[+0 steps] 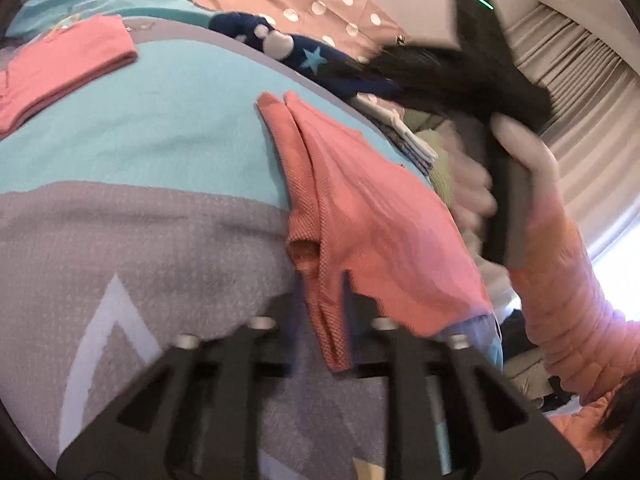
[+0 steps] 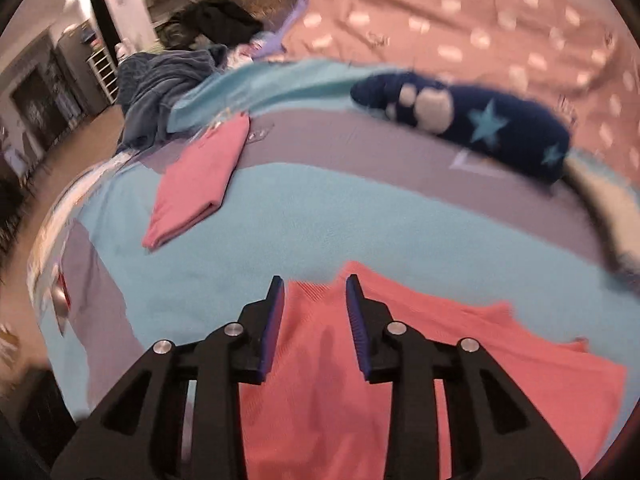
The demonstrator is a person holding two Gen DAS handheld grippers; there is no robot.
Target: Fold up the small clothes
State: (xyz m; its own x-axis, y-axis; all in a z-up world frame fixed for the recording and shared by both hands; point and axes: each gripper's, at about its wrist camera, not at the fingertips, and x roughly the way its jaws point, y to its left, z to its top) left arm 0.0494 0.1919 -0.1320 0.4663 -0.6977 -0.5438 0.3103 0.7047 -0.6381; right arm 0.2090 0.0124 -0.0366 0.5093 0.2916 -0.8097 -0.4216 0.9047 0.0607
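Observation:
A coral-pink small garment (image 1: 360,216) lies partly folded on the blue and grey blanket (image 1: 160,128). My left gripper (image 1: 322,284) has its fingers on either side of the garment's near edge, with fabric between them. In the right wrist view the same garment (image 2: 460,360) lies under my right gripper (image 2: 316,284), which is open just above its far edge. The right gripper also shows in the left wrist view (image 1: 472,68), blurred, held by a gloved hand. A folded pink garment (image 2: 196,184) lies at the blanket's far left, and it shows in the left wrist view (image 1: 60,68).
A navy plush piece with light stars (image 2: 480,124) lies at the back of the blanket. A pink dotted sheet (image 2: 480,20) spreads behind it. Dark blue clothes (image 2: 160,76) are heaped at the far left. Curtains (image 1: 580,92) hang at the right.

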